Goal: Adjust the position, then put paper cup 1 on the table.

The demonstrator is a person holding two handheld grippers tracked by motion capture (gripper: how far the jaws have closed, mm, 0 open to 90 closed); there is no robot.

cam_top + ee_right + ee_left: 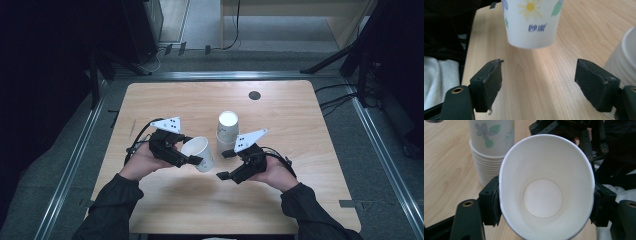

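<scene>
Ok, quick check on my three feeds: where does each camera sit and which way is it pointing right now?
High view: above the person's side, looking forward and down on the table; both forearms, left gripper and right gripper show.
Left gripper view: rides the left gripper, looking into the held cup squeezed between its jaws, cup stack behind.
Right gripper view: rides the right gripper, looking between its open jaws at the held cup's outside.
Shared: the held cup and the stack appear in all three.

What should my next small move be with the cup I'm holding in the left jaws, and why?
Probably carry the paper cup clear of the stack of cups and set it upright on bare table. The left gripper squeezes its rim oval, tilted in the air, while the right gripper waits open beside the stack.
</scene>
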